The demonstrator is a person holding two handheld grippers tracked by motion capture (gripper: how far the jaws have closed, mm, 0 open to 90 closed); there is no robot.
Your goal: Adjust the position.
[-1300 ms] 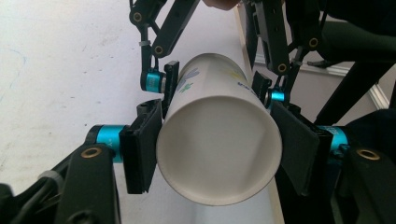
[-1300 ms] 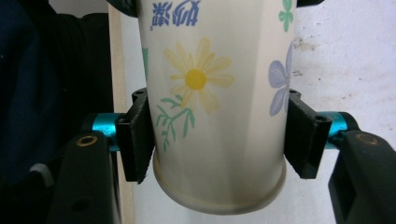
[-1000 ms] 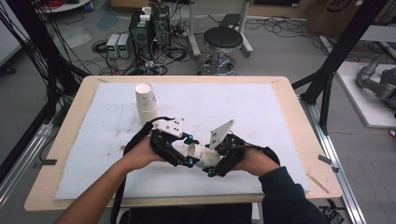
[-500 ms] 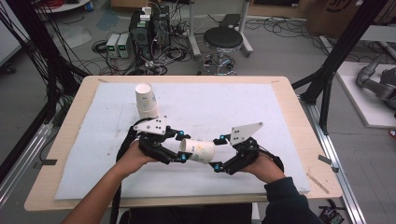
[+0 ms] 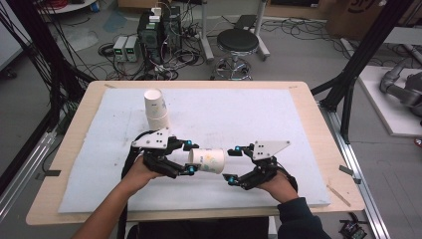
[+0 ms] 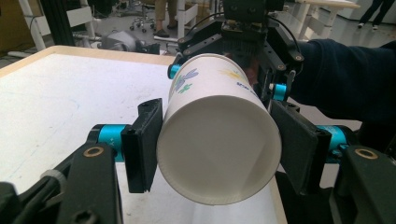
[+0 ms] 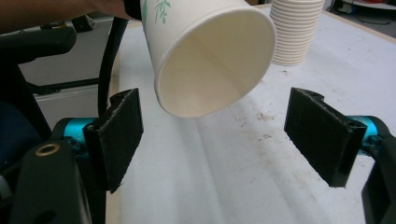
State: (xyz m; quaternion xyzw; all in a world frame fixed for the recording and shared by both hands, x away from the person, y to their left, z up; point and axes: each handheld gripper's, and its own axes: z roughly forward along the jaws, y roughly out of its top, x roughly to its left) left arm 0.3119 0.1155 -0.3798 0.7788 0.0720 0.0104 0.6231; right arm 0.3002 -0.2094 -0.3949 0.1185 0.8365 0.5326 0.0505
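Observation:
A white paper cup (image 5: 206, 160) with a leaf print lies on its side in the air above the mat, and my left gripper (image 5: 190, 158) is shut on it near the base. In the left gripper view both pads (image 6: 144, 140) press on the cup (image 6: 219, 140), whose bottom faces the camera. The cup's open mouth (image 7: 210, 60) points at my right gripper (image 7: 217, 140). That gripper is open, its jaws have just widened, and nothing is between its pads. In the high view the right gripper (image 5: 230, 164) sits just right of the cup's rim, apart from it.
A tall stack of paper cups (image 5: 156, 109) stands upside down at the back left of the white mat (image 5: 259, 114), and the right gripper view shows the stack (image 7: 296, 28) too. The wooden table edge (image 5: 343, 174) frames the mat. Cables trail from both grippers.
The two grippers have drawn apart. The left one moved left with the cup, and the right one backed off to the right, free of the cup's rim.

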